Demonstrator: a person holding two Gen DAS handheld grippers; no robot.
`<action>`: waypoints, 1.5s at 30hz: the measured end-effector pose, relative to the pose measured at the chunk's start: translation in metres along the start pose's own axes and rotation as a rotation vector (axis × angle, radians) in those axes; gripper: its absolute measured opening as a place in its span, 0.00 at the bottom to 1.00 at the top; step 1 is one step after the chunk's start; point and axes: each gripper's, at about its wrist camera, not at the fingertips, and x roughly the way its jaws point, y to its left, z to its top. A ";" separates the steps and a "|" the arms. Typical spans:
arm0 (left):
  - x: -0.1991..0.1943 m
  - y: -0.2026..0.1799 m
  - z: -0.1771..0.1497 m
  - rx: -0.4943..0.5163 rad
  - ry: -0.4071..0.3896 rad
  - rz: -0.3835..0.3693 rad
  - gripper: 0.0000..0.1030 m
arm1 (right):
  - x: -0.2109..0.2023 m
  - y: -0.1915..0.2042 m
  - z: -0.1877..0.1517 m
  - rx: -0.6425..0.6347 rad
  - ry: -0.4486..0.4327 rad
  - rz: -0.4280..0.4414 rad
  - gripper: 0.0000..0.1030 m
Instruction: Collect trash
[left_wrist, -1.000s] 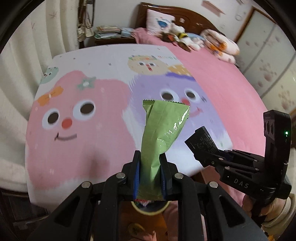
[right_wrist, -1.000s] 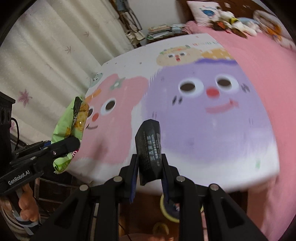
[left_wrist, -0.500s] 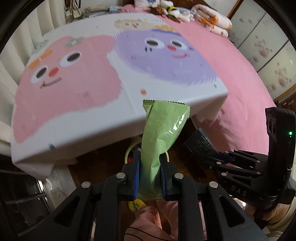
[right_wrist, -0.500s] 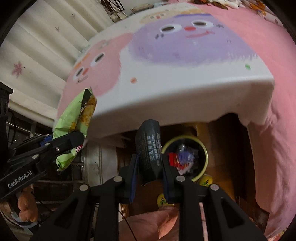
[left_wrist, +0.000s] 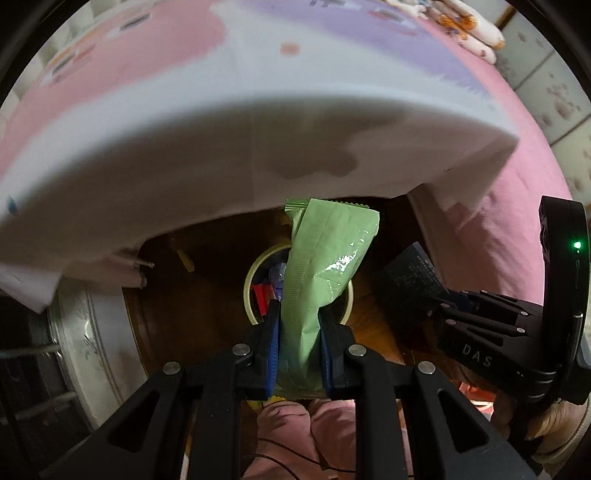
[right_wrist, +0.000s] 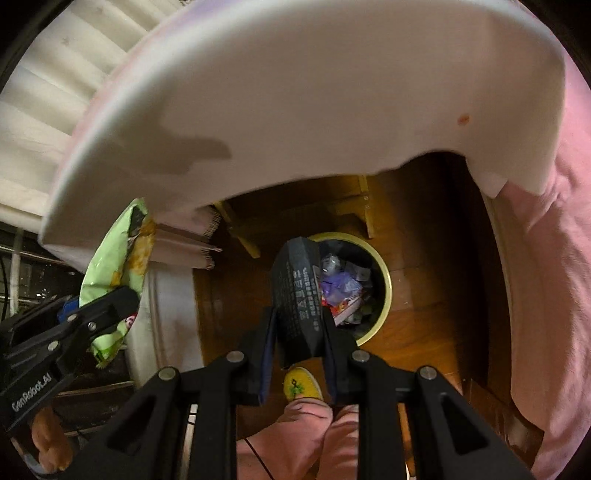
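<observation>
The left gripper (left_wrist: 297, 339) is holding a green snack wrapper (left_wrist: 325, 266) with its jaws clamped on the lower part of it, and the right gripper (right_wrist: 297, 343) is holding a dark printed packet (right_wrist: 297, 291) in the same way, its jaws pressed on both sides of the packet. Both pieces are hanging in the air above the wooden floor (right_wrist: 417, 302), in front of the bed edge with its white sheet (right_wrist: 295, 110), and below them a round waste bin with a yellow rim (right_wrist: 386, 291) is standing, already holding some mixed trash. I judge that the step in hand is dropping both pieces into this bin. To do it well, each gripper should be brought directly over the bin opening before its jaws are released; in the right wrist view the dark packet is lying over the left part of the rim, so a little shift toward the center seems wise. The green wrapper is light and long, so it may drift or catch on the rim; lowering it closer first would help. The person's foot in a yellow slipper (right_wrist: 303, 384) is standing near the bin.
</observation>
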 end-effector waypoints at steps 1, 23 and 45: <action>0.010 0.001 -0.002 -0.013 0.004 0.002 0.16 | 0.008 -0.005 -0.001 0.004 0.001 -0.001 0.22; 0.166 0.003 -0.023 -0.048 0.046 0.040 0.26 | 0.153 -0.060 -0.016 0.038 0.026 -0.014 0.32; 0.131 0.022 -0.018 -0.062 -0.041 0.093 0.99 | 0.133 -0.046 -0.010 0.017 -0.023 -0.035 0.70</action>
